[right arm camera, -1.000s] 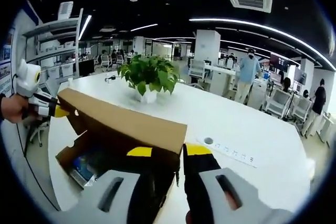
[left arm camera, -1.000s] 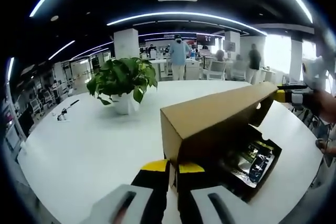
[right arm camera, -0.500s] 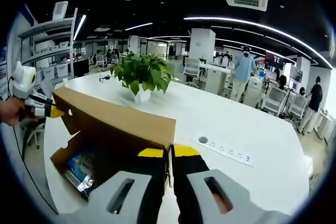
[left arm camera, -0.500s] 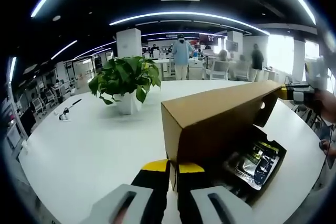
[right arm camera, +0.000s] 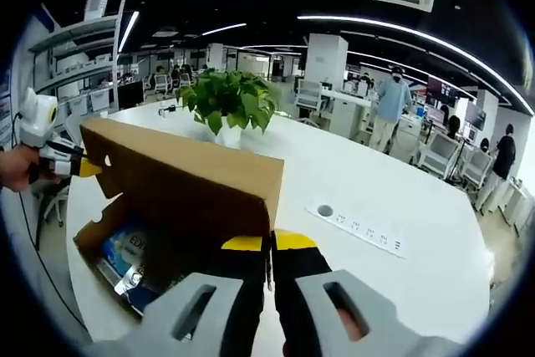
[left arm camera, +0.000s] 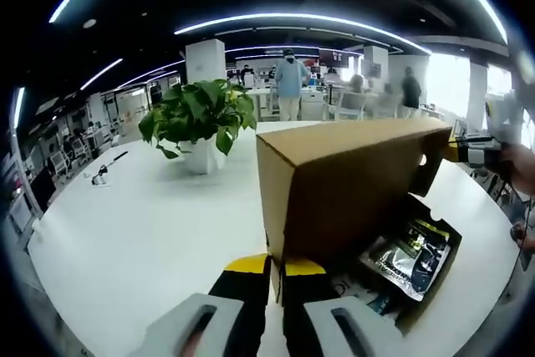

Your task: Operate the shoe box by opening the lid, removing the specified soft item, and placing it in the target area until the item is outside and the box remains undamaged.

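The brown cardboard lid [left arm camera: 351, 181] of the shoe box stands raised over the box base [left arm camera: 433, 294] on the white round table [left arm camera: 125, 232]. My left gripper [left arm camera: 276, 267] is shut on the lid's near corner. At the far end of the lid, my right gripper [left arm camera: 468, 152] pinches the other corner. Inside the box lies a shiny soft packet [left arm camera: 410, 248]. In the right gripper view, the right gripper [right arm camera: 269, 242] is shut on the lid [right arm camera: 184, 181], the left gripper [right arm camera: 71, 165] holds the far corner, and a blue-and-white packet [right arm camera: 125, 248] shows inside.
A potted green plant [left arm camera: 196, 123] [right arm camera: 230, 102] stands mid-table behind the box. A white power strip [right arm camera: 359, 227] lies to the right. A small dark object [left arm camera: 104, 177] rests at the table's far left. People [left arm camera: 290, 81] stand at desks beyond.
Both grippers have swung the lid higher, so it stands more upright. More of the box's inside and the packets shows now.
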The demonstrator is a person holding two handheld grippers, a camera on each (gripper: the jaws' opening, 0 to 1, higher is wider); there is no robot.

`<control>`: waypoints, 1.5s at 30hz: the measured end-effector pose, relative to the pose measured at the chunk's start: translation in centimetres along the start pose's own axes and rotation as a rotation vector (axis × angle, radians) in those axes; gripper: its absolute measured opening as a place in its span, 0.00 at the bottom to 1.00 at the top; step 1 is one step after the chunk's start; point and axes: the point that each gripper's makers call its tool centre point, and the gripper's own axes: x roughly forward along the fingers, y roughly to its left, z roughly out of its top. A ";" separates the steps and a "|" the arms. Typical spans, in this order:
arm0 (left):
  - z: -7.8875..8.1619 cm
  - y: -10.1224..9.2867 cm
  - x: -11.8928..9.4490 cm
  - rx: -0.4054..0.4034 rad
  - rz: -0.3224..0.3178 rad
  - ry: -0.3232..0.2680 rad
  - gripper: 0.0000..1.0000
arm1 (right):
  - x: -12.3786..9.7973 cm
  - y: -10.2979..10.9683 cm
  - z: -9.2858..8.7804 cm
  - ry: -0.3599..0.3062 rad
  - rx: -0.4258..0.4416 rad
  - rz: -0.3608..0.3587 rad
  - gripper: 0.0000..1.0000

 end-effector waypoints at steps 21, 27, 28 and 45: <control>-1.2 0.7 2.2 -0.030 -0.013 0.037 0.03 | 2.7 -0.6 -2.0 0.050 0.038 0.025 0.00; -1.6 0.9 2.9 -0.030 -0.017 0.046 0.02 | 3.4 -0.8 -2.4 0.058 0.054 0.031 0.00; -1.6 1.0 3.1 -0.040 -0.020 0.048 0.02 | 3.6 -0.8 -2.4 0.061 0.055 0.033 0.00; -1.6 1.5 4.5 -0.041 -0.017 0.060 0.02 | 5.1 -0.9 -2.9 0.081 0.068 0.037 0.00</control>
